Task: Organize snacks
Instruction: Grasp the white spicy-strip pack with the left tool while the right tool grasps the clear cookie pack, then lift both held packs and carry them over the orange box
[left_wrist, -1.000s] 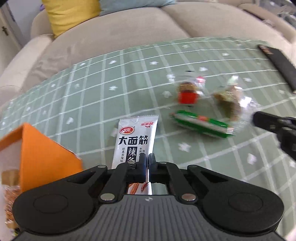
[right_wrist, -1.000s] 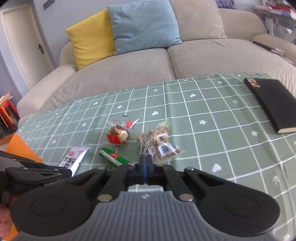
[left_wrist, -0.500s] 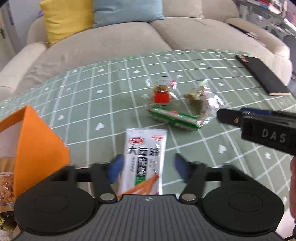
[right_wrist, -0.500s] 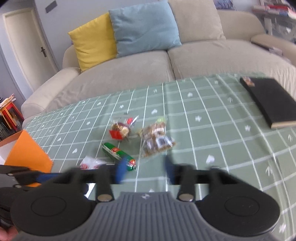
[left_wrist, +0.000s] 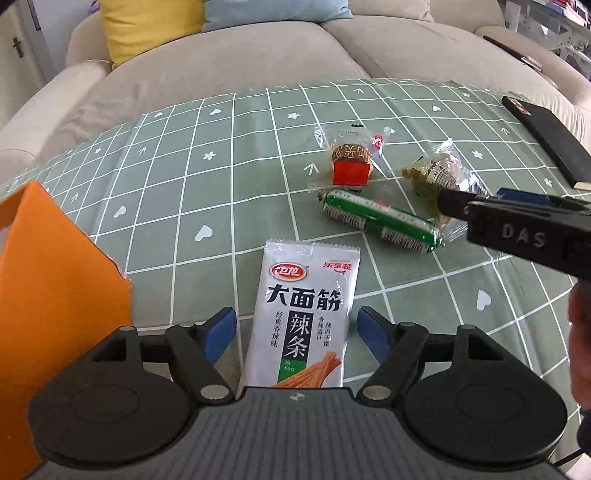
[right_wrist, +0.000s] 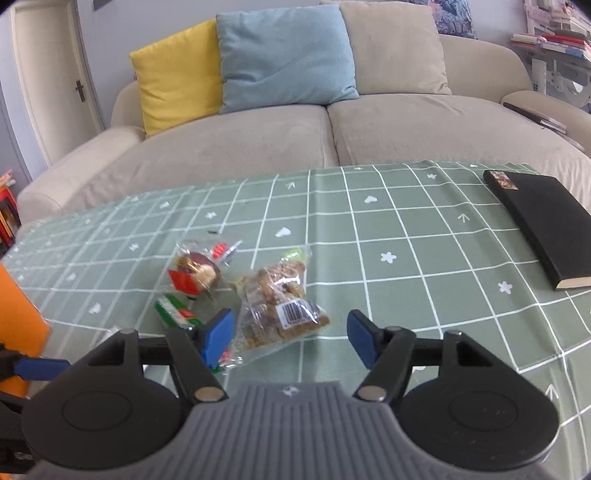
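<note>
At the far left stands an orange cardboard box (left_wrist: 55, 295), its flap beside the left tongs (left_wrist: 297, 332). Those tongs have just been opening and now stand released, blue pads either side of a white foil packet with black Chinese lettering (left_wrist: 306, 314) that lies flat on the green checked cloth of the surface (left_wrist: 184, 177), the pads clear of it. Beyond, toward the right, lie a clear-wrapped round pastry with a red label (left_wrist: 349, 162) and a green sausage-shaped stick (left_wrist: 376, 219). The right tongs (right_wrist: 290, 336) have also just been opening; they hang released around a clear bag of brown nuggets (right_wrist: 280, 306), not pressing it. A black book (right_wrist: 543, 225) lies far right.
</note>
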